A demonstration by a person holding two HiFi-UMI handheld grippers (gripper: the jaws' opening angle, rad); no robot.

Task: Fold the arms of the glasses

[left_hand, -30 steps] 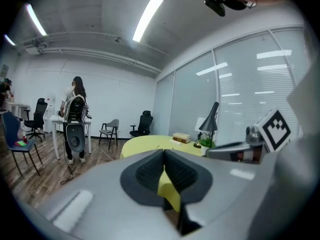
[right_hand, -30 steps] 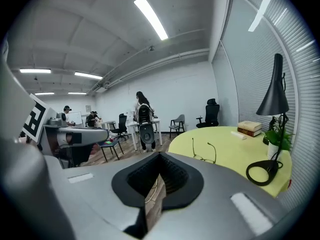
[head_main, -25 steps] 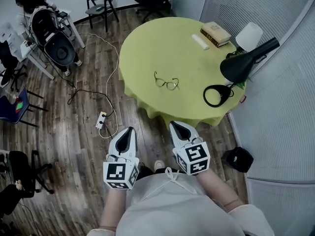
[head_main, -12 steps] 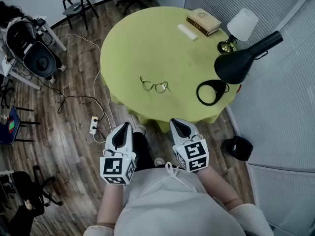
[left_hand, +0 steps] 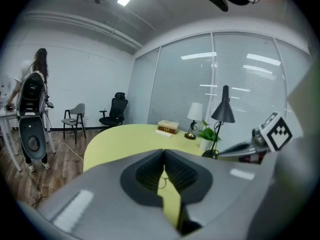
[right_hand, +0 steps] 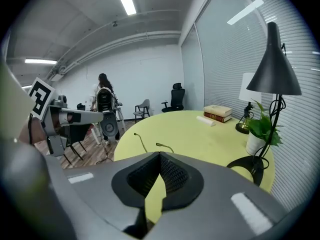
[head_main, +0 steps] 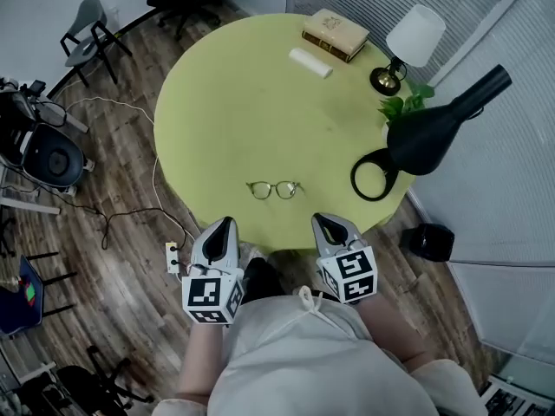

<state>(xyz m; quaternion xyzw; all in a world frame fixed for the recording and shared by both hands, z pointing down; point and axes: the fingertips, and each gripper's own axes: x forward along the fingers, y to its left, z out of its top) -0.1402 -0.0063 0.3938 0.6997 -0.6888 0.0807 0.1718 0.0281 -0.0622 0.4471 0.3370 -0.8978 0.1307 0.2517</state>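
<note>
The glasses are lying on the table close to its near edge. The left gripper and the right gripper are hanging side by side just before that edge. At the far side a book is sitting with a small roll just before it, while a shaded lamp, a plant and a desk lamp are standing along the right edge.

Glasses lenses hidden behind right tool; arm tips show. Head view: fold state likely too small to tell.
</note>
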